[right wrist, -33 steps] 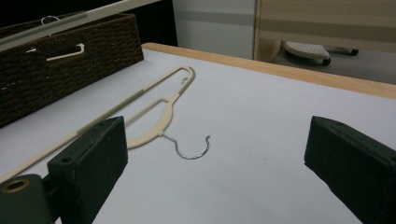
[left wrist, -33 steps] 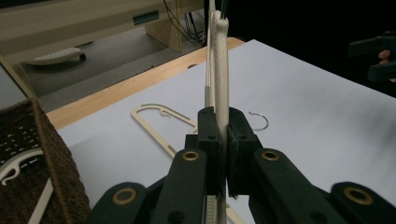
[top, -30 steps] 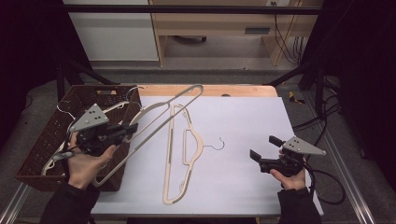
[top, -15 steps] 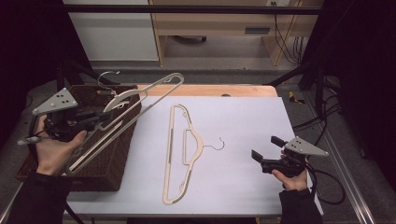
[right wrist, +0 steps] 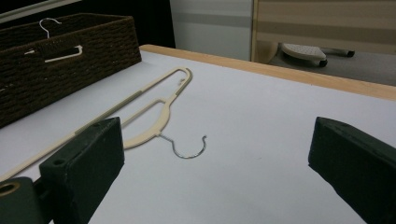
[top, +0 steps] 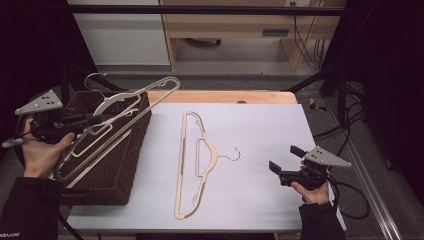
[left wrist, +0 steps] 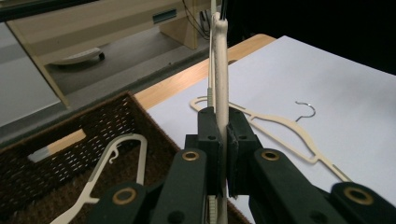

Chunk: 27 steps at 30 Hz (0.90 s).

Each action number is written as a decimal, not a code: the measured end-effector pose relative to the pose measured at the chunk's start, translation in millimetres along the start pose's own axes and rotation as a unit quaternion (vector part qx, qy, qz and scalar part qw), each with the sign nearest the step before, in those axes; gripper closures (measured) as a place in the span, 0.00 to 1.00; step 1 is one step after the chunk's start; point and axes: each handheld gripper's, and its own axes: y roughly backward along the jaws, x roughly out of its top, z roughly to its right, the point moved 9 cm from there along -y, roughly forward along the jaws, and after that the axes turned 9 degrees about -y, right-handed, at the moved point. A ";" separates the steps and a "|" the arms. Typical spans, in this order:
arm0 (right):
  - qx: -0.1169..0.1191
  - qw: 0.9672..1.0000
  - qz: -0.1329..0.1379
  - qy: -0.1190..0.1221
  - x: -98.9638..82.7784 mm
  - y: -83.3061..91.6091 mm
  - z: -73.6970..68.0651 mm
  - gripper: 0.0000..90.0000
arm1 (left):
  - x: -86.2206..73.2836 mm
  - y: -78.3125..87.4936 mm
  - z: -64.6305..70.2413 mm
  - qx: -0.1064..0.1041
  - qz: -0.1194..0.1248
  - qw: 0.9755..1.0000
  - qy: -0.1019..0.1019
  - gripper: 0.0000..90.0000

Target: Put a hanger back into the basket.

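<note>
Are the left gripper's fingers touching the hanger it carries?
Touching. In the left gripper view, the left gripper has both black fingers pressed flat against the cream hanger between them, no gap.

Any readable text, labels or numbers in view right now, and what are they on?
None can be read for sure.
Sleeve cuff, bottom left of the high view: a small white print, too small and cut off to read.
Hangers, basket, table, left gripper and right gripper: no print seen.
Cabinet behind the table: a small dark plate, no letters legible.
</note>
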 end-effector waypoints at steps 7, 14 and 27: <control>-0.001 1.000 0.000 0.001 0.0 -0.2 0.0 0.03 | -14.6 0.9 -19.4 0.003 -0.001 1.000 0.009 0.95; 0.000 1.000 -0.005 0.000 -1.5 -1.4 -0.3 0.03 | -34.7 5.3 -36.4 0.005 -0.005 1.000 0.017 0.95; -0.004 1.000 -0.010 0.001 -3.7 -4.2 0.7 0.03 | -76.9 16.1 -63.8 0.034 -0.025 0.998 0.044 0.96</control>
